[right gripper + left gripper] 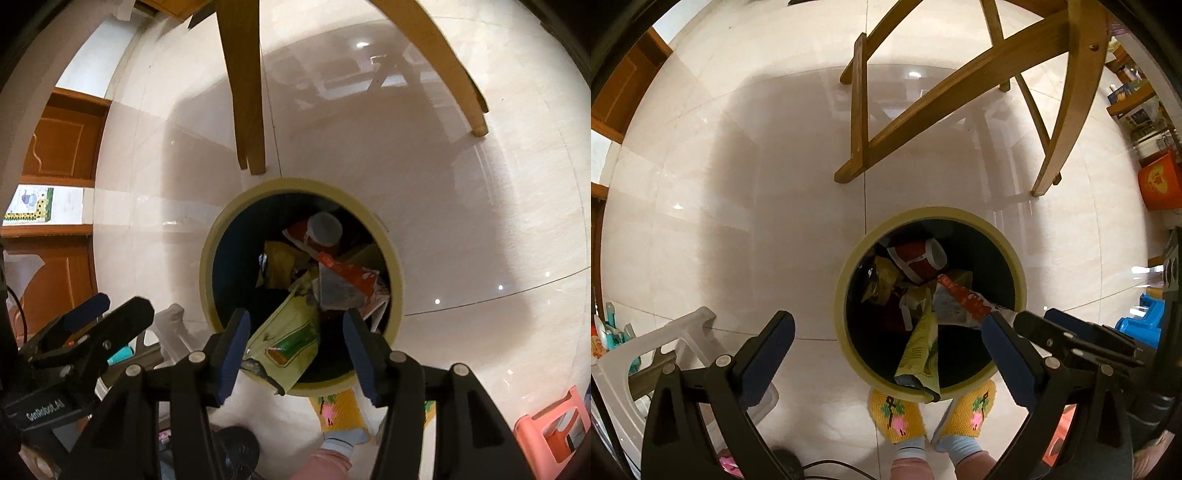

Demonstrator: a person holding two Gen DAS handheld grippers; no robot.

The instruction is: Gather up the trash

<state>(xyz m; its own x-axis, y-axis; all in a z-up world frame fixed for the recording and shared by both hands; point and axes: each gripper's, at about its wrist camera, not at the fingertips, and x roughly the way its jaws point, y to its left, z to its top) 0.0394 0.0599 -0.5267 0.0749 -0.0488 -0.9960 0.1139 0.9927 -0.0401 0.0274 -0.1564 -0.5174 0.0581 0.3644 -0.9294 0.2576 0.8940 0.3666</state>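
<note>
A round trash bin (pixel 846 280) with a pale yellow-green rim stands on the tiled floor, seen from above; it also shows in the right wrist view (pixel 207 266). Inside lie a red cup (pixel 918 260), a yellow-green snack bag (pixel 919 350) leaning on the near rim, and an orange-red wrapper (pixel 964 297). The same bag (pixel 288 343) and wrapper (pixel 351 277) show in the right wrist view. My left gripper (pixel 886 345) is open and empty above the bin's near left side. My right gripper (pixel 295 350) is open and empty over the bin's near edge, and it shows at the right of the left wrist view (pixel 1049 332).
Wooden chair legs (pixel 860 110) stand beyond the bin. A white plastic stool (pixel 646 354) is at the left, a pink stool (pixel 550 428) at the right. My yellow slippers (pixel 897 413) stand just behind the bin. An orange box (pixel 1160 181) and shelves are far right.
</note>
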